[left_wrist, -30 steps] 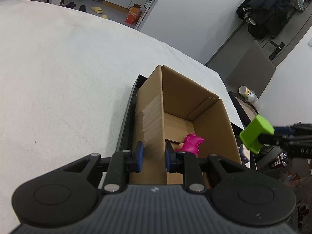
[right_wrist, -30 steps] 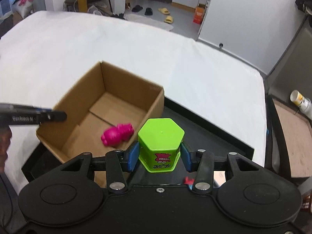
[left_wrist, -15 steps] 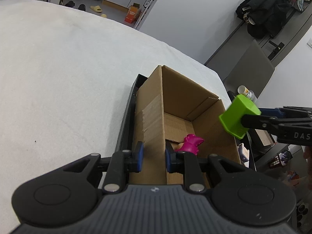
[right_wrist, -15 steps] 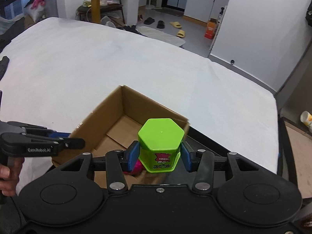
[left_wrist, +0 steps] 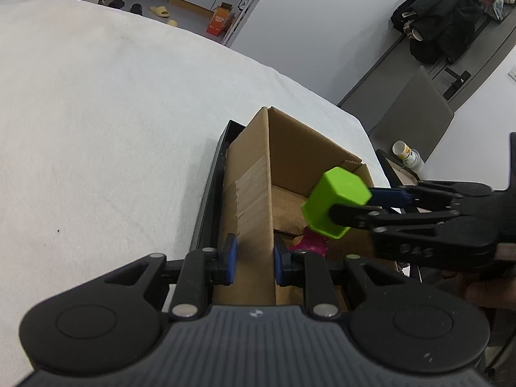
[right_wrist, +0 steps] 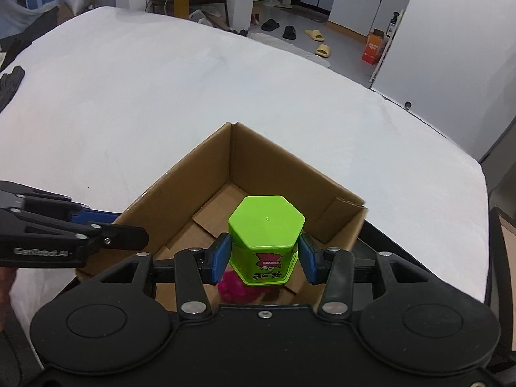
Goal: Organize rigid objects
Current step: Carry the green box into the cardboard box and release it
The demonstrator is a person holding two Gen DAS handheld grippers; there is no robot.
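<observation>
At nine o'clock the left hand-held gripper (left_wrist: 252, 254) is pinching the cardboard box (right_wrist: 277, 174) wall to steady it on the desk (right_wrist: 161, 96), while at three o'clock the right hand-held gripper (right_wrist: 262, 259) is clamping the green hexagonal container (right_wrist: 266, 225) above the box interior, over the pink toy (right_wrist: 238, 290), likely needing lowering, then release.

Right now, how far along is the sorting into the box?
Done: the pink toy already lies on the floor of the cardboard box. In hand: the right gripper holds the green hexagonal container above the box opening, while the left gripper clamps the box wall. Left: lower and release the container.
</observation>
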